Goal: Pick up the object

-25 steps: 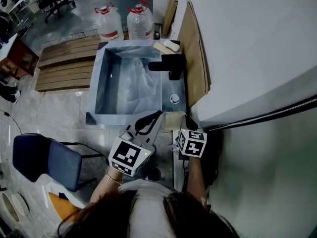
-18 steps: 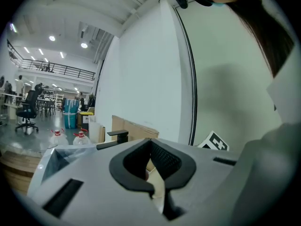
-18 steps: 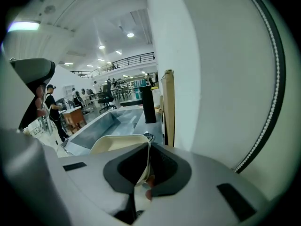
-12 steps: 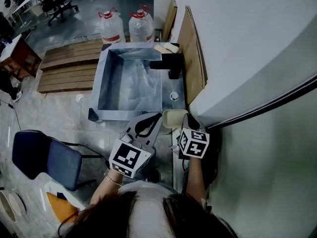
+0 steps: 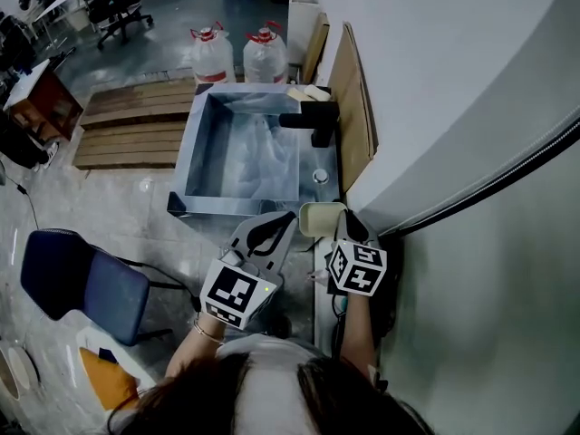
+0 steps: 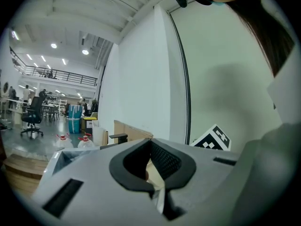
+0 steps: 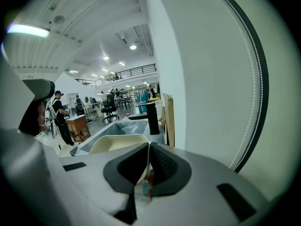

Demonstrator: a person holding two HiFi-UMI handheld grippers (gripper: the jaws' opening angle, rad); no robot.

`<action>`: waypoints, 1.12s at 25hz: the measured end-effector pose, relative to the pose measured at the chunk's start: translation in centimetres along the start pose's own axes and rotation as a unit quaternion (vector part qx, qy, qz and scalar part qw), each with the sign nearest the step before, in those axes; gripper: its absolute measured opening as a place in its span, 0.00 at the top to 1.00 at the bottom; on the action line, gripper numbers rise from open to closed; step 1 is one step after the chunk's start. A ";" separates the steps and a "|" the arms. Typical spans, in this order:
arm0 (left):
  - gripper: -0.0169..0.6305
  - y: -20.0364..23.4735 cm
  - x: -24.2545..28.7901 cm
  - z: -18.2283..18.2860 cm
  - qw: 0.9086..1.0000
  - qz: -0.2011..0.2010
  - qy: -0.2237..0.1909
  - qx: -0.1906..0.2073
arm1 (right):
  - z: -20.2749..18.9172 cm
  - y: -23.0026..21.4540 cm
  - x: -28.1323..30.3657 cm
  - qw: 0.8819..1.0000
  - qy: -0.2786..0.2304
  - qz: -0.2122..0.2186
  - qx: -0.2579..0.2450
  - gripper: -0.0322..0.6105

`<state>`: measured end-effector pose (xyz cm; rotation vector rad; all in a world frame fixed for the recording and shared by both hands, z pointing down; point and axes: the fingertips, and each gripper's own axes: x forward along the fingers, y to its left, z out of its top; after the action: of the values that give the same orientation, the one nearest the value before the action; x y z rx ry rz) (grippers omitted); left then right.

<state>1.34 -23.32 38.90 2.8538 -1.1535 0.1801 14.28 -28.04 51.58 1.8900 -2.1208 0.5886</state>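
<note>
Right tongs [image 7: 147, 150]: clamping on the thin rim of the cream bowl [image 7: 114, 143].
Left tongs [image 6: 151, 149]: pressing together on nothing, tips just beside the bowl.
Bowl: sitting by the sink's [image 5: 192, 157] near corner.
Lifting well: likely rising slowly, keeping the rim level.

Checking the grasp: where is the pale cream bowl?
Head view, centre: the pale cream bowl is held by its rim in the right gripper, just before the grey metal sink.
</note>
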 end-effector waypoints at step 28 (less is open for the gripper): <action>0.96 -6.9 -7.6 2.1 0.998 0.037 -0.034 0.023 | 3.7 1.6 -12.0 0.993 -0.115 0.021 -0.013 0.90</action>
<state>0.92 -13.30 35.73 2.8788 -1.2862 0.1141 14.66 -18.90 42.90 1.9878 -2.3015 0.3637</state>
